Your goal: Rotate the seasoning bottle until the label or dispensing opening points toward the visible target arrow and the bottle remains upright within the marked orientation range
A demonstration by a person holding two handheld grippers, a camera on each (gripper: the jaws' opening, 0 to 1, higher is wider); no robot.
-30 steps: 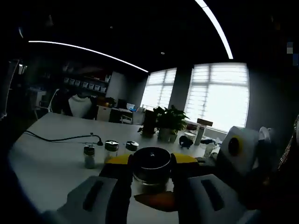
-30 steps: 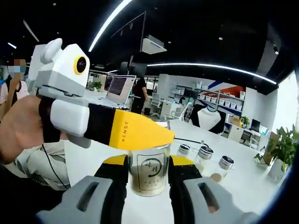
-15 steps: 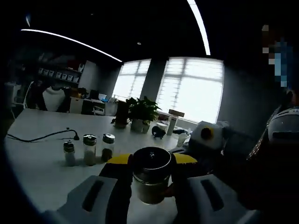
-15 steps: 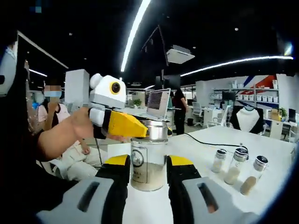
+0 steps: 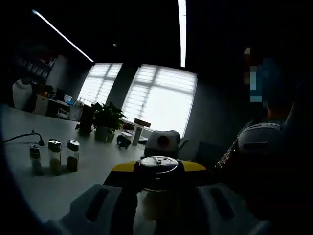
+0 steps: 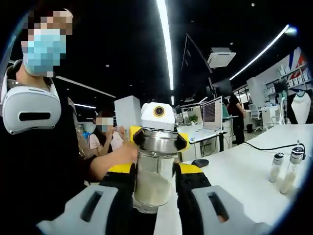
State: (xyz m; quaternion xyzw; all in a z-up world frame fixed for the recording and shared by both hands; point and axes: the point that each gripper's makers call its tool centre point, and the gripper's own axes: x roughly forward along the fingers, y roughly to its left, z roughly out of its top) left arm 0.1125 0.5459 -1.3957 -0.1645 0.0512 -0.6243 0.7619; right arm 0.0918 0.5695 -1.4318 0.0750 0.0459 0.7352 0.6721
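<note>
White office table [image 6: 234,171] is sitting under it all, and the seasoning bottle [image 6: 154,169], a clear glass jar with pale powder and a shiny metal lid, is being held up above it. Right gripper [image 6: 154,172] is clamping the glass body between its yellow-tipped jaws; left gripper [image 5: 157,171] is pinching the lid. Since a second ago both views have swung round, so three small shakers [image 5: 54,156] are now sitting far left.

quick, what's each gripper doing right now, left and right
Left gripper: shut on the seasoning bottle's metal lid.
Right gripper: shut on the seasoning bottle body.
</note>
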